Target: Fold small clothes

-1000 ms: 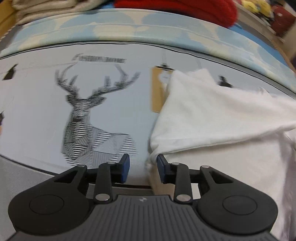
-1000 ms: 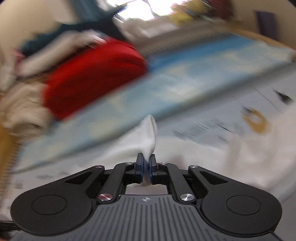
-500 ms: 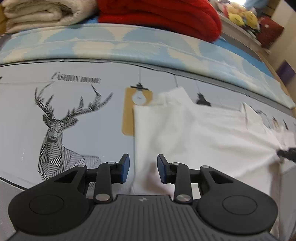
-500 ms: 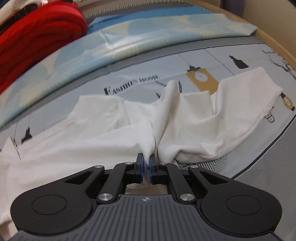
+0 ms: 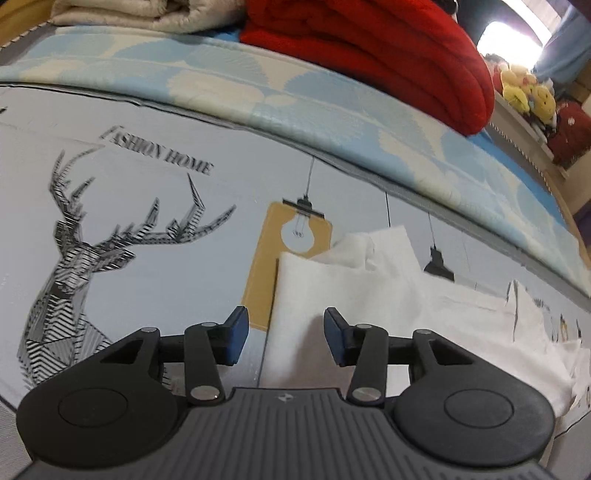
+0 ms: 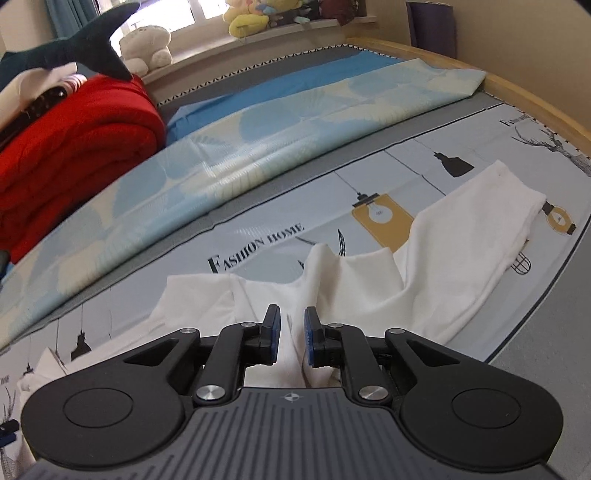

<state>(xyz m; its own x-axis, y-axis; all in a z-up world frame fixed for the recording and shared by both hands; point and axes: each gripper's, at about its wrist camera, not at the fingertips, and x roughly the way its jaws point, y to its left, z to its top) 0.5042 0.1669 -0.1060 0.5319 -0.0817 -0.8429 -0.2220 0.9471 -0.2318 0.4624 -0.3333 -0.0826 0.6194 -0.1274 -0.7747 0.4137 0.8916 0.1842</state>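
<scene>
A white garment lies crumpled on the printed sheet, its straight left edge by the yellow lamp print. My left gripper hovers low over that edge. Its jaws are opening, and the cloth lies under them without touching the pads. In the right wrist view the same garment spreads away to the right, with a raised ridge running up its middle. My right gripper is at the near end of that ridge. Its jaws are opening and the fold sits loose between the blue pads.
A red blanket and a beige one are stacked at the back, behind a blue-and-cream cover. Plush toys line the window ledge and a shark plush lies on the red blanket. A wooden bed frame runs along the right.
The right gripper brought the pinched fold down onto the sheet and its pads parted. The left gripper slid to the garment's left edge and its jaws widened.
</scene>
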